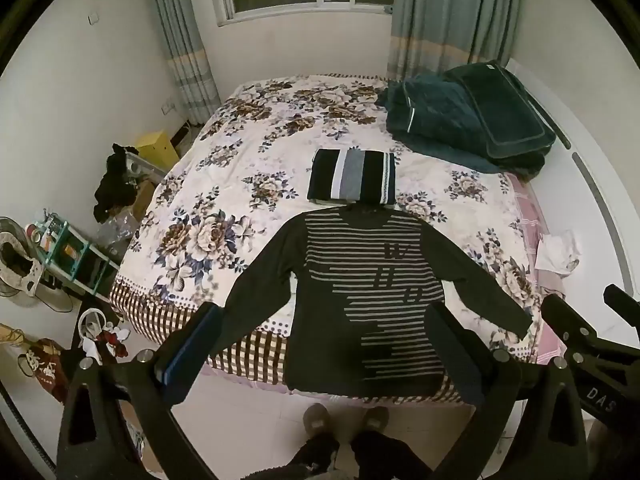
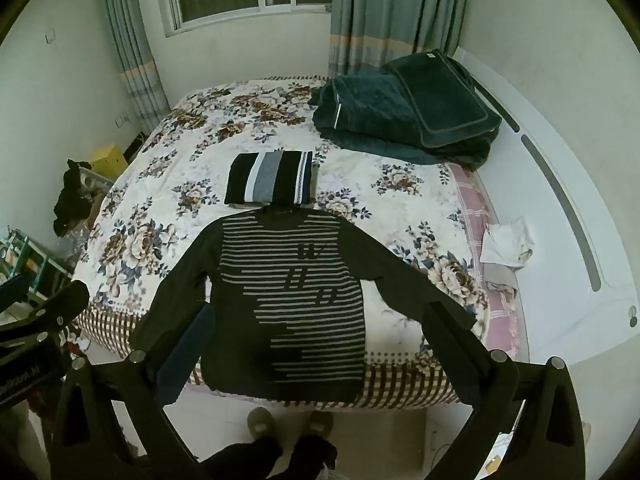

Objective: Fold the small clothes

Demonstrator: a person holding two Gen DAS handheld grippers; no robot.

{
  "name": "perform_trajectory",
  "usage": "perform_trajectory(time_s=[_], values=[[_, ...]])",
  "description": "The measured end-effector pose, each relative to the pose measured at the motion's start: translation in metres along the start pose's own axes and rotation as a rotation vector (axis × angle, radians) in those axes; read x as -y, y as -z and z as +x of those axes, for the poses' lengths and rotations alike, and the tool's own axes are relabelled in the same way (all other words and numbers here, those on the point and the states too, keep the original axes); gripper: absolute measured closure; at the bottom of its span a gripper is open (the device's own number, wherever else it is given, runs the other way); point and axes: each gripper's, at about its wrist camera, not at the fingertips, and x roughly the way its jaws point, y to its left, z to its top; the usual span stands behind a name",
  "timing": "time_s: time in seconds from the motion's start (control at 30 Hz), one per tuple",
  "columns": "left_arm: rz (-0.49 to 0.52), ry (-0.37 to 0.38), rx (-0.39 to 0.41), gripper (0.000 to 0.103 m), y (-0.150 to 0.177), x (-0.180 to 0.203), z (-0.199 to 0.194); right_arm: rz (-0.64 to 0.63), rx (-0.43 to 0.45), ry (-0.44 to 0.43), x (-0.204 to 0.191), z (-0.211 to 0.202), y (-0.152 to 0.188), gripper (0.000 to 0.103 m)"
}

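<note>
A dark long-sleeved sweater (image 1: 360,300) with thin pale stripes lies flat, face up, on the bed, sleeves spread, hem hanging over the near edge; it also shows in the right wrist view (image 2: 296,304). Beyond its collar sits a folded striped garment (image 1: 352,176), also in the right wrist view (image 2: 270,178). My left gripper (image 1: 324,344) is open and empty, held above the sweater's lower part. My right gripper (image 2: 316,340) is open and empty, held above the hem, and shows at the right edge of the left view (image 1: 580,332).
The bed (image 1: 248,160) has a floral cover. A dark green blanket and cushion (image 1: 472,116) lie at its far right, a white cloth (image 1: 558,252) at the right edge. Cluttered shelves and bags (image 1: 60,256) stand on the floor left. The person's slippered feet (image 1: 344,420) stand at the bed's foot.
</note>
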Motion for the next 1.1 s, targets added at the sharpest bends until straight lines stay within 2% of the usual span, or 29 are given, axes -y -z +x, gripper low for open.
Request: perform_trajectory(time_s=[1.1], values=[[-0.007,0.009,0.023,0.0,-0.002,0.0,-0.009,0.002,0.016,-0.002,0.0,-0.016,0.0,0.0]])
